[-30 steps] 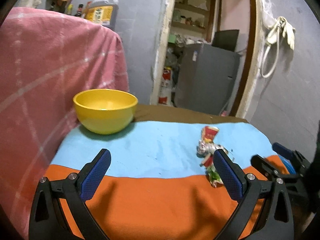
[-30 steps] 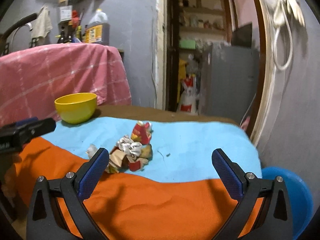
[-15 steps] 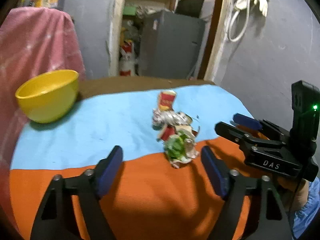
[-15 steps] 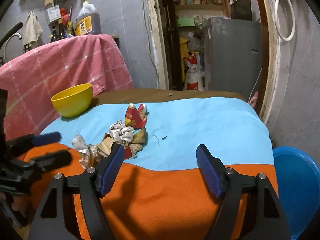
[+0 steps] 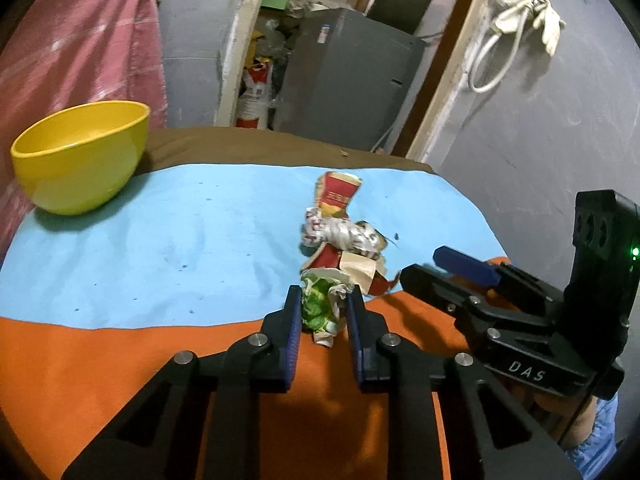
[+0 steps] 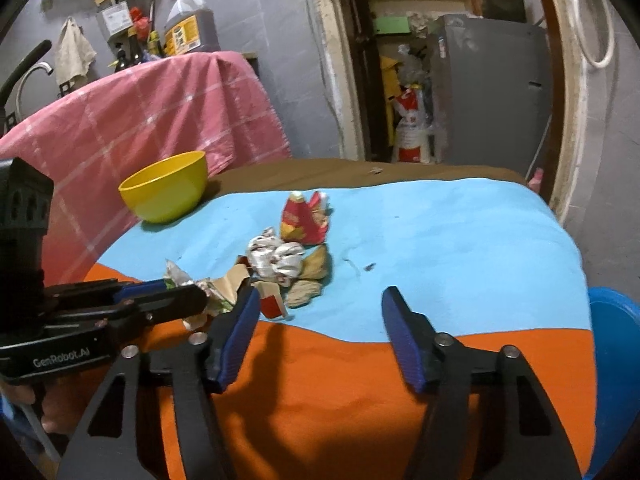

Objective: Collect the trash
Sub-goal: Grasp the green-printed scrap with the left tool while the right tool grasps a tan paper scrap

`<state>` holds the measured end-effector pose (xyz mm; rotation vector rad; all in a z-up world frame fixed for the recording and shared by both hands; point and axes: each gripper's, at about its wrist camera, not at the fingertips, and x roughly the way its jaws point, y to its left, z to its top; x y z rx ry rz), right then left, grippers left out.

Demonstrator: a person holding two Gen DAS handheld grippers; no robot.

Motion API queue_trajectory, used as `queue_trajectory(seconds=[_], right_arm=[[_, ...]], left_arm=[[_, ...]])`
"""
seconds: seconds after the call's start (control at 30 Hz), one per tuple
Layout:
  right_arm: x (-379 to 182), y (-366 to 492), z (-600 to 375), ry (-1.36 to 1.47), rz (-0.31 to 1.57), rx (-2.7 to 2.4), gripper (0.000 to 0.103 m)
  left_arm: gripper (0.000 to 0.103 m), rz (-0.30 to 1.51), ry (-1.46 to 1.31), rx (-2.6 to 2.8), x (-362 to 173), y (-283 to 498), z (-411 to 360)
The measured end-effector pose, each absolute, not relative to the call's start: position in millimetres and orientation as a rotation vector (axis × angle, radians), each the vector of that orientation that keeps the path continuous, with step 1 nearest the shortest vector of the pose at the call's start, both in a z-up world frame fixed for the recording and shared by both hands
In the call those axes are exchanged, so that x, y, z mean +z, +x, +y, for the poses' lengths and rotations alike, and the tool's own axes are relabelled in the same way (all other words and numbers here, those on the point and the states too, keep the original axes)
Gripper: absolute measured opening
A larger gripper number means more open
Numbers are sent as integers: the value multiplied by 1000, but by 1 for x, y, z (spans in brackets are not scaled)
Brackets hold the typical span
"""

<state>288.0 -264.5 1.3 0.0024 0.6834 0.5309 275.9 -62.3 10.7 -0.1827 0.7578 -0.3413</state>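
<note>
The big worktop (image 5: 120, 360) wears a soft cloth that is orange at the near end and light blue (image 5: 180, 240) farther off. A round yellow plastic bowl (image 5: 80, 152) sits at the far left corner of the blue part, well apart from everything else. A blue plastic tub (image 6: 612, 344) shows low down past the right edge of the worktop.

The trash is a small heap of crumpled wrappers (image 5: 344, 240) in the middle, right where blue meets orange. The heap runs in a line away from the person: a red snack bag (image 5: 336, 196) at the far end, a silver scrunched wrapper (image 5: 348, 236) next, and a crumpled green and white wrapper (image 5: 322, 308) at the near end.

The left gripper (image 5: 320, 312) is the nearer one. Its fingers (image 5: 294, 320) have just been closing, and the green and white wrapper sits between them, touching both blue pads. It looks pinched, but it lies on the cloth, not lifted yet.

The right gripper (image 6: 316, 320) has also just been closing its fingers, yet they stand half apart with nothing in them. The heap lies just past its left finger (image 6: 240, 328), a bit to the left, next to a little red and white carton (image 6: 272, 306). It looks like it must go left to reach the heap.
</note>
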Motion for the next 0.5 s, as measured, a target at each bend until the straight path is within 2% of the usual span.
queue_trajectory(seconds=[0.2, 0.5], right_arm=[[-2, 288, -243, -6, 714, 613, 43], [-6, 284, -223, -36, 748, 684, 42]], left_arm=[[16, 764, -219, -320, 12, 272, -48], [15, 780, -276, -286, 13, 271, -21]])
